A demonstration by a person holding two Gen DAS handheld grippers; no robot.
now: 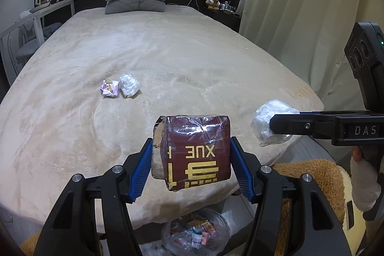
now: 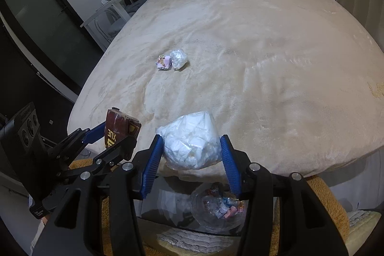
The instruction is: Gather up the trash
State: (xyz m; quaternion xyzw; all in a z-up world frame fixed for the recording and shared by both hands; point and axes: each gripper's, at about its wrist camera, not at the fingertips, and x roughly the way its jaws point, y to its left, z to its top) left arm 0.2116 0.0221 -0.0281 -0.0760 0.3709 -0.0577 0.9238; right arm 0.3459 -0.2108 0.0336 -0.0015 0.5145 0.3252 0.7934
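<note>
From the left wrist camera, the left gripper (image 1: pixel 192 160) pinches a dark red box (image 1: pixel 195 152) between its blue pads (image 1: pixel 141 174), held clear above the near edge of the bed (image 1: pixel 168 59). The box is wrapped in crinkled clear film, with gold print that reads upside down and a torn, pale cardboard end on its left side. It sits squarely across the jaws, its broad printed face toward the camera and its long axis running roughly away from the lens. To the right, the right gripper (image 1: pixel 271 124) reaches in sideways, clamping a white wad (image 1: pixel 268 121) of tissue in clear plastic. Further up the beige blanket lie a crumpled colourful wrapper (image 1: pixel 110 88) and a small clear plastic ball (image 1: pixel 129 85), touching each other. Below the jaws sits a clear trash bag (image 1: pixel 195 234) holding mixed wrappers. From the right wrist camera, the right gripper (image 2: pixel 192 155) squeezes the white wad (image 2: pixel 192 140) between its pads; it is rounded and lumpy, with no clear long axis, and hangs above the bed's edge. The left gripper (image 2: pixel 115 136) stands at left holding the red box (image 2: pixel 120 126) tilted, its top corner leaning up and away. The wrapper (image 2: pixel 164 62) and plastic ball (image 2: pixel 178 59) rest mid-bed. The trash bag (image 2: pixel 218 205) lies below, on the floor beside the bed.
</note>
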